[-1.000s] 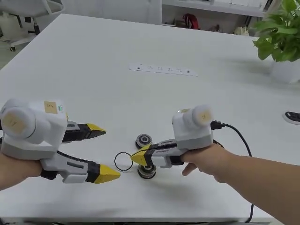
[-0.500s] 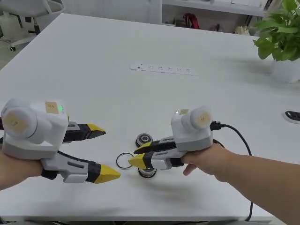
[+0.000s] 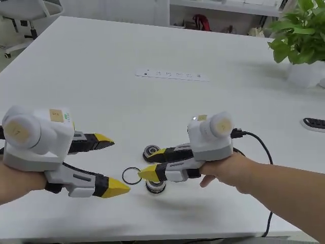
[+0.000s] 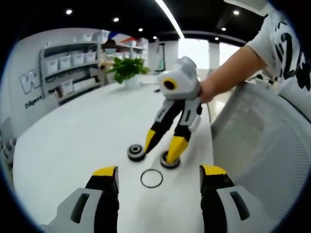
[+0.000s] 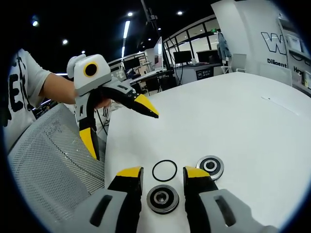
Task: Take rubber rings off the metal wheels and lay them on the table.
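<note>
A loose black rubber ring (image 3: 131,176) lies flat on the white table (image 3: 101,76). Beside it are two small metal wheels with dark rims. One wheel (image 3: 151,151) stands free. The other wheel (image 3: 156,186) sits under my right gripper (image 3: 151,162), which is open, a jaw on either side of it. In the right gripper view this wheel (image 5: 163,199) lies between the jaws of the right gripper (image 5: 163,174), with the ring (image 5: 164,170) just beyond and the second wheel (image 5: 210,166) to the right. My left gripper (image 3: 111,162) hovers open to the left, holding nothing, and faces the ring (image 4: 151,178).
A white power strip (image 3: 172,75) lies mid-table. A potted plant (image 3: 299,35) stands at the far right, with a dark flat object (image 3: 314,123) at the right edge. The right gripper's black cable (image 3: 259,147) trails over the table. A grey mesh chair (image 5: 48,165) stands at the near edge.
The right gripper's jaws, nearly together a second ago at the ring's edge, have spread apart over the near wheel. The left gripper and the ring have stayed put.
</note>
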Demonstrator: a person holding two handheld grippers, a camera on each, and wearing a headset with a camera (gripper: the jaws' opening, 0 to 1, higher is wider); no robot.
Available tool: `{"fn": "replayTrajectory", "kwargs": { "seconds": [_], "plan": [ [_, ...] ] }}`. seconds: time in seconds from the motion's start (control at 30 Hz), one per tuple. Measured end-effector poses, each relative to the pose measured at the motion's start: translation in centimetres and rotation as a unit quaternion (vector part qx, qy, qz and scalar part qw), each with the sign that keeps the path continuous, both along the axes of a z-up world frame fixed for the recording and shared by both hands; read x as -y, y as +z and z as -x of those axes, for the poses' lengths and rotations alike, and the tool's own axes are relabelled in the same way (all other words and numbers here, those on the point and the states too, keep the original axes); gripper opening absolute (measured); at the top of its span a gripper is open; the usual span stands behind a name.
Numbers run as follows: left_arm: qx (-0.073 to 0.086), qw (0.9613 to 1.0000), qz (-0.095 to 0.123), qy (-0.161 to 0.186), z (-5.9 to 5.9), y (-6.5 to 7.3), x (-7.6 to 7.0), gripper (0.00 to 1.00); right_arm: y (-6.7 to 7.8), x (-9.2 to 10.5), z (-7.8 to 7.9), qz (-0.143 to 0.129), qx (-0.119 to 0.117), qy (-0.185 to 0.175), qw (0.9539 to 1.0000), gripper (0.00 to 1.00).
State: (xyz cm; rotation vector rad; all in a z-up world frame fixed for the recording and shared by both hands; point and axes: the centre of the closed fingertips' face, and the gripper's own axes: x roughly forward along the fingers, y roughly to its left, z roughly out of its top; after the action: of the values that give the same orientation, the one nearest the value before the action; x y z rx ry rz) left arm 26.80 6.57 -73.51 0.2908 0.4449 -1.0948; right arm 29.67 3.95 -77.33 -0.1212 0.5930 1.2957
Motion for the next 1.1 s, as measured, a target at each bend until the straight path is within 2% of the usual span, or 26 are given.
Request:
{"fn": "replayTrajectory", "kwargs": {
  "seconds": [0.4, 0.73, 0.8, 1.1],
  "plan": [
    [-0.002, 0.9999, -0.003, -0.013, -0.6, 0.0, 1.4, 0.68, 0.8, 1.3, 0.0, -0.008, 0.004, -0.005, 0.9999, 0.33],
    [-0.004, 0.9995, -0.013, -0.027, -1.0, -0.6, 2.4, 0.67, 0.4, 3.0, 0.2, -0.002, 0.004, -0.004, 1.0000, 0.34],
    [-0.001, 0.9994, -0.017, -0.030, -1.1, -0.7, 2.5, 0.65, 0.3, 3.3, 0.3, -0.002, 0.003, -0.004, 1.0000, 0.34],
    [-0.006, 0.9991, -0.019, -0.037, -1.3, -1.2, 3.1, 0.62, -0.6, 4.1, 0.9, 0.010, 0.003, 0.009, 0.9999, 0.33]
  ]
}}
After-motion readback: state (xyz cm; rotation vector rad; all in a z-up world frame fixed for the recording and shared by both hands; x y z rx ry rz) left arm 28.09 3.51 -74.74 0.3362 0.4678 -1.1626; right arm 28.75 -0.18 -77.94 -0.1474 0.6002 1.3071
